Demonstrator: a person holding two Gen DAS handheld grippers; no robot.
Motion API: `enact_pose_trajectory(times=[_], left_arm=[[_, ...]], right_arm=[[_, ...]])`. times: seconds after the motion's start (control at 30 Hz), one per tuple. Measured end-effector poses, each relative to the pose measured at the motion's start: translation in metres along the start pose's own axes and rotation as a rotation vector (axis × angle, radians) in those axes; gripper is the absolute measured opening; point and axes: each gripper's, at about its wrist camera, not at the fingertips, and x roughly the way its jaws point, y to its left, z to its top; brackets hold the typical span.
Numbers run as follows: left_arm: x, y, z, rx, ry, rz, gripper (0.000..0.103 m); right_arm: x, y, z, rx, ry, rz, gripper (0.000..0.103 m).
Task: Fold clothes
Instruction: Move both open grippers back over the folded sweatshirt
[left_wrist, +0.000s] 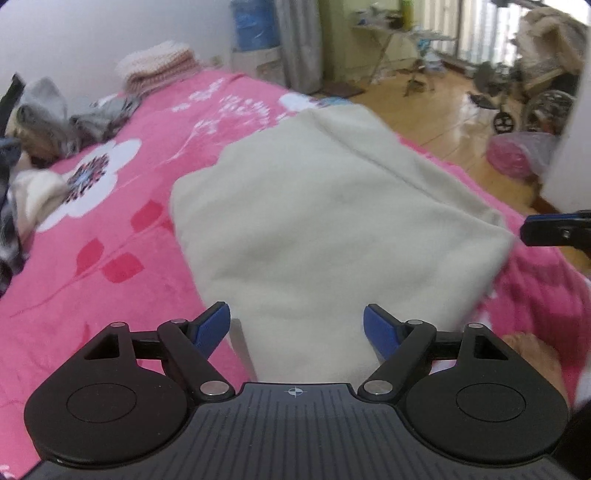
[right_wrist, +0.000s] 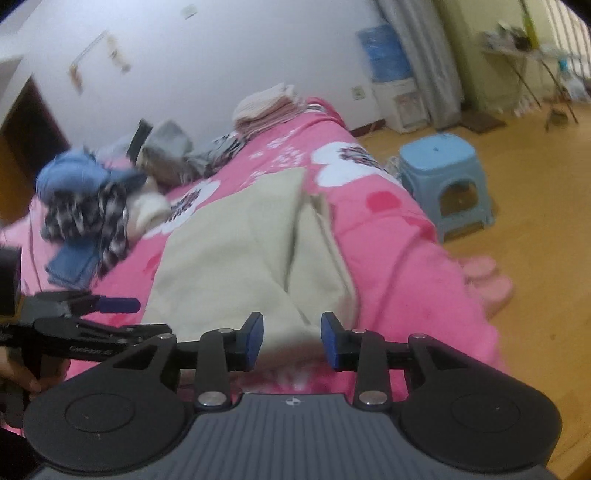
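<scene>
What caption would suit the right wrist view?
Open right gripper above folded cream fleece garment on pink floral bedspread, near light blue plastic stool.

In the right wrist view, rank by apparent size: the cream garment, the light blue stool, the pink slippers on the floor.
1. cream garment, clearly largest, though also nearest the camera.
2. light blue stool.
3. pink slippers, smallest, partly hidden by the bed edge, so their full extent is unsure.
</scene>
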Motion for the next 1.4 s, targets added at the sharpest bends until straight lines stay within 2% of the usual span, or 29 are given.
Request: enact_pose_trajectory(times=[0.23,0.37,0.53,0.7,0.8,0.93,1.07,1.2,1.27,1.33,1.4], left_arm=[[0.001,-0.016,0.001,0.101,0.028,0.009,0.081],[0.001,-0.014,0.002,0.088,0.049,0.020,0.082],[0.003,-0.015,0.001,0.089,0.068,0.031,0.082],[0.004,-0.019,0.003,0.085,0.079,0.035,0.083],[0.005,-0.021,0.005,0.094,0.067,0.033,0.083],[0.005,-0.020,0.006,0.059,0.046,0.020,0.083],[0.003,-0.020,0.008,0.022,0.018,0.002,0.082],[0.007,-0.016,0.006,-0.028,0.015,-0.019,0.082],[0.011,-0.014,0.002,-0.044,0.008,-0.030,0.083],[0.012,-0.013,0.000,-0.050,-0.008,-0.048,0.083],[0.013,-0.011,-0.001,-0.060,-0.018,-0.065,0.083]], right_arm=[[0.011,-0.025,-0.010,0.134,-0.005,0.063,0.038],[0.023,-0.023,-0.008,0.112,0.003,0.078,0.044],[0.027,-0.024,-0.007,0.098,0.001,0.091,0.044],[0.025,-0.026,-0.006,0.066,0.001,0.036,0.044],[0.011,-0.027,0.003,0.055,-0.046,0.026,0.044],[0.012,-0.007,0.030,-0.064,-0.096,0.031,0.042],[0.036,0.028,0.064,-0.206,-0.118,0.043,0.037],[0.078,0.055,0.090,-0.273,-0.072,0.032,0.036],[0.105,0.061,0.087,-0.321,-0.024,-0.020,0.035],[0.140,0.054,0.074,-0.345,0.066,-0.081,0.034],[0.149,0.046,0.066,-0.338,0.057,-0.064,0.034]])
